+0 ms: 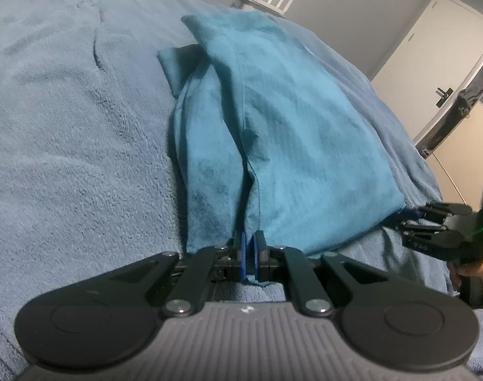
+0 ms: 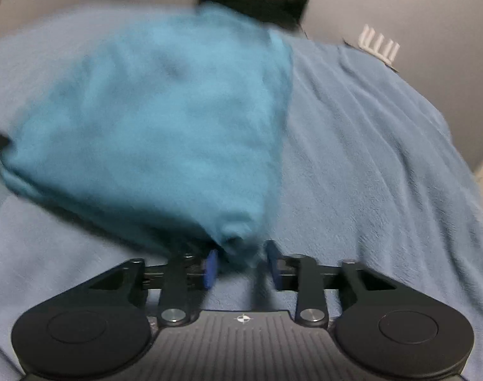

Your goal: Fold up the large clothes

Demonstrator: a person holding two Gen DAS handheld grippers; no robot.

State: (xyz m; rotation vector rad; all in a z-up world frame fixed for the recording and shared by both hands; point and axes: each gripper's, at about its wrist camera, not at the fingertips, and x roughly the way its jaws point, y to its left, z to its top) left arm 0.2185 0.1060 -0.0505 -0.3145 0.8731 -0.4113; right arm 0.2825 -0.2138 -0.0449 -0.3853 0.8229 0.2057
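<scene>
The left gripper [image 1: 249, 249] is clamped on the near hem of the shirt [image 1: 273, 120], which stretches ahead across the blanket [image 1: 66, 111]. The right gripper [image 2: 241, 263] seems parted around a bunched corner; blur obscures contact. Close it firmly, then lift both corners level.

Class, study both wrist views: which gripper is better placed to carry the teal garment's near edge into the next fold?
Probably left: the left gripper is shut on the teal garment, while the right gripper stands open around a corner.

Both wrist cameras look low and close across the same teal garment [image 1: 273, 133].
</scene>
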